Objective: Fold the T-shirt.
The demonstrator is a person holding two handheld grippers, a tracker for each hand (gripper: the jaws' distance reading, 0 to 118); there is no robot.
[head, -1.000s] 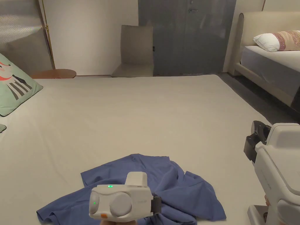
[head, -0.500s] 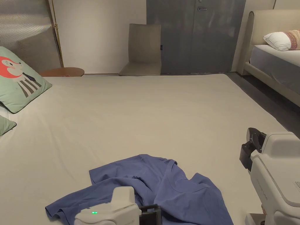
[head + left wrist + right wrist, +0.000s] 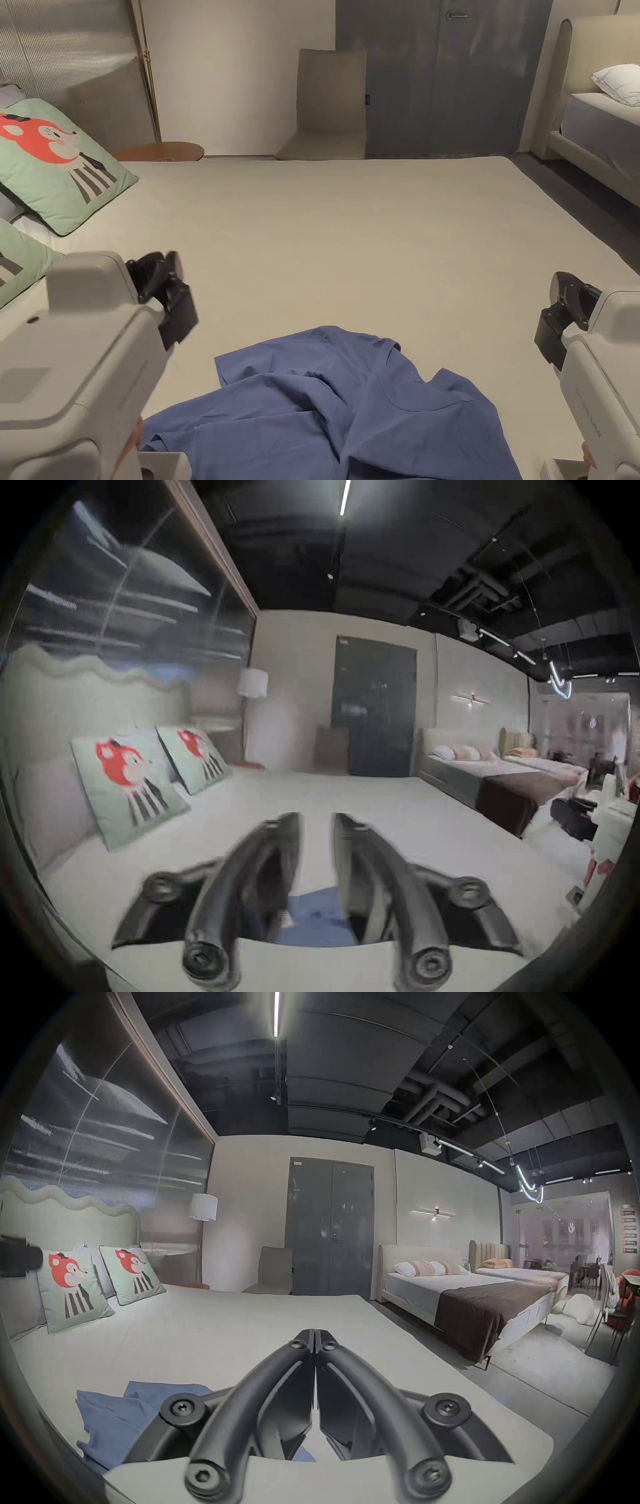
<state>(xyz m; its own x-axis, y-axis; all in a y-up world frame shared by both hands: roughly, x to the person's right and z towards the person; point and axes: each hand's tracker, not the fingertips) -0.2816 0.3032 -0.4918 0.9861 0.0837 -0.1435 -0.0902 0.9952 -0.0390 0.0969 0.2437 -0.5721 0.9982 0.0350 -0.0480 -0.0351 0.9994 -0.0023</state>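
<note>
You have a wide stretch of bare bed (image 3: 350, 231) ahead of the crumpled T-shirt (image 3: 337, 406), flat and open all the way to its far edge. On your left, two green cushions (image 3: 62, 162) lean at the head of the bed and close that side off. Your left gripper (image 3: 165, 290) and right gripper (image 3: 562, 312) hang above the bed on either side of the T-shirt, each with open mattress under it. Past the right edge the bed drops to the floor (image 3: 581, 200).

Closed right hand-held gripper (image 3: 315, 1333) above bed (image 3: 214, 1324)

matt blue cloth t-shirt (image 3: 350, 406), smooth bedsheet (image 3: 350, 237)
</note>
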